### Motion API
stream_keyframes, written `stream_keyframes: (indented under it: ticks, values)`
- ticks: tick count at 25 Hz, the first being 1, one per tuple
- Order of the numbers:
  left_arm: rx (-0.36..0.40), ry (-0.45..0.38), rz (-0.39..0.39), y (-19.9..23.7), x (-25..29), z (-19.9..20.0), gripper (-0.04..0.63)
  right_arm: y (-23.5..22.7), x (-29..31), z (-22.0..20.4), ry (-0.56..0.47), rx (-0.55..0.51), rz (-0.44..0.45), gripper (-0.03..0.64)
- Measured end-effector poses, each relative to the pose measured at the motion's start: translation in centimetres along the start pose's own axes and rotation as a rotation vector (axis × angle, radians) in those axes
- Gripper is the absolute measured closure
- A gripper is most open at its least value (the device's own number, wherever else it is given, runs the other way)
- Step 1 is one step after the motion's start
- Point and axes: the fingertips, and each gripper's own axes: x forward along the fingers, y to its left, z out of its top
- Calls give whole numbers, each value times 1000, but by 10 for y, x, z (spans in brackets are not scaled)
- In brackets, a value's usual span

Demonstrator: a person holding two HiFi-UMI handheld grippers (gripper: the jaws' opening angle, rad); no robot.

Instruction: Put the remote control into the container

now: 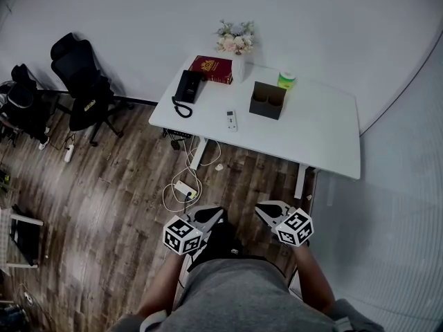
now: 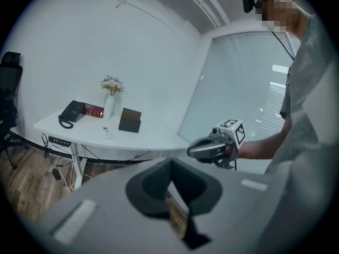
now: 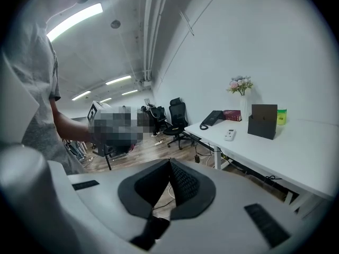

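The white table (image 1: 325, 133) stands far from the person, against the wall. On it the remote control (image 1: 232, 120) lies flat close to the near edge. The container (image 1: 267, 100), a dark open box, stands to the right of the remote control and a little farther, apart from it. A green jar (image 1: 286, 80) is just behind the container. At the left end lie a black telephone (image 1: 187, 86) and a red book (image 1: 211, 68), with a vase of flowers (image 1: 236, 41) at the far edge. White cables (image 1: 183, 189) lie on the wooden floor (image 1: 104, 199) under the table's near left side. Two black office chairs (image 1: 82, 81) stand far left.

The left gripper (image 1: 216, 214) and the right gripper (image 1: 263, 209) are held low, close in front of the person's body, well apart from the table. They point forward, slightly down, with the tips leaning toward each other. The jaws of both are closed together, with nothing between them.
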Motion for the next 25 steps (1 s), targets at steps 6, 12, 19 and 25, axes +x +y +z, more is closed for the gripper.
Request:
stream_keyframes:
  ticks: [6,12,19,25]
  values:
    - [-4,3,-35,14,17,10,595,-14,1,10,4,4,-26,600]
    - [-16,8,-67,37,34,21,595,-35,12,20,29,8,-45,600]
    - [-15,13,-88,75,52,41,595,-63,36,44,40,0,-52,600]
    - [-12,7,-99,115,65,63,595,-87,63,67,53,-9,-54,600]
